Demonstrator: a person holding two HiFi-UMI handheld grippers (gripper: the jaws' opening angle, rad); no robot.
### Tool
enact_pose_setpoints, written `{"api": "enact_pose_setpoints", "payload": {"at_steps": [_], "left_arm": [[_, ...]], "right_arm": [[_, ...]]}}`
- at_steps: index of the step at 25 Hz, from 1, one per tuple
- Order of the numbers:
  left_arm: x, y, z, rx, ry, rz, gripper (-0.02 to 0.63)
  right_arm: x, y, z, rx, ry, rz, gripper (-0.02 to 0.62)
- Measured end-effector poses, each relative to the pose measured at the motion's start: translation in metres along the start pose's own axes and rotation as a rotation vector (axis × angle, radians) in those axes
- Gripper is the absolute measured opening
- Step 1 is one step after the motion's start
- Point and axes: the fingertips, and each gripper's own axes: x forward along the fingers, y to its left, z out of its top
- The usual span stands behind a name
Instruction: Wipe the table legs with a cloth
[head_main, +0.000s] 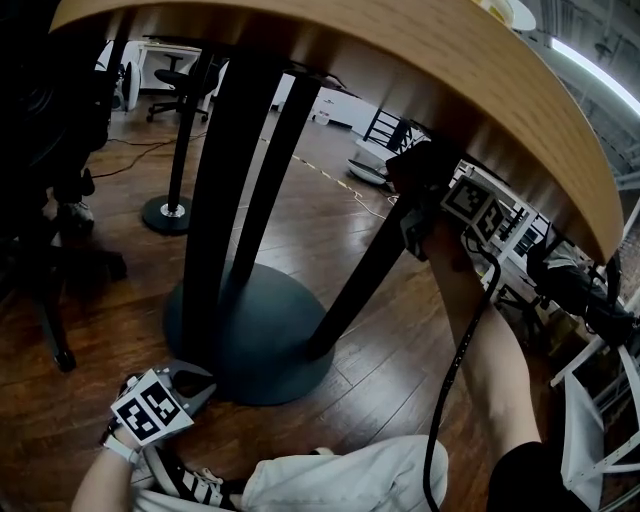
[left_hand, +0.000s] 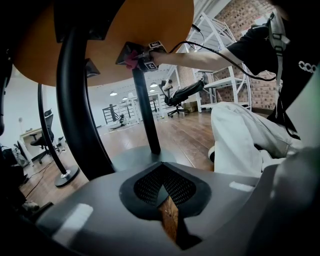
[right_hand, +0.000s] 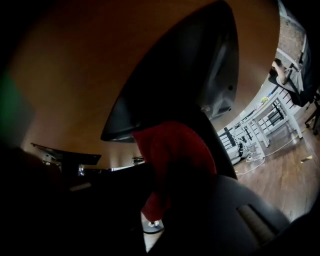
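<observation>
The left hand-held gripper (head_main: 192, 383) rests low by the base (head_main: 262, 335), jaws together on nothing. The right hand-held gripper (head_main: 408, 178) pinches a red cloth (right_hand: 172, 152) against the top of 1 slanted leg (head_main: 372, 268), under the tabletop (head_main: 420, 70). Best to keep pressure on and draw down its whole length. The leg looks black, smooth and matt.
</observation>
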Motion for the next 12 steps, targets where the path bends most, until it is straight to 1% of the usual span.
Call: {"api": "enact_pose_setpoints", "payload": {"at_steps": [3, 6, 12], "left_arm": [[0.002, 0.004, -0.007, 0.001, 0.002, 0.000, -0.008], [0.004, 0.004, -0.010, 0.001, 0.005, -0.002, -0.008], [0.003, 0.002, -0.007, 0.001, 0.011, -0.003, -0.008]], "right_arm": [[0.002, -0.002, -0.018, 0.012, -0.002, 0.001, 0.046], [0.003, -0.005, -0.040, 0.002, 0.021, -0.005, 0.048], [-0.005, -0.017, -0.086, 0.020, 0.079, -0.029, 0.048]]}}
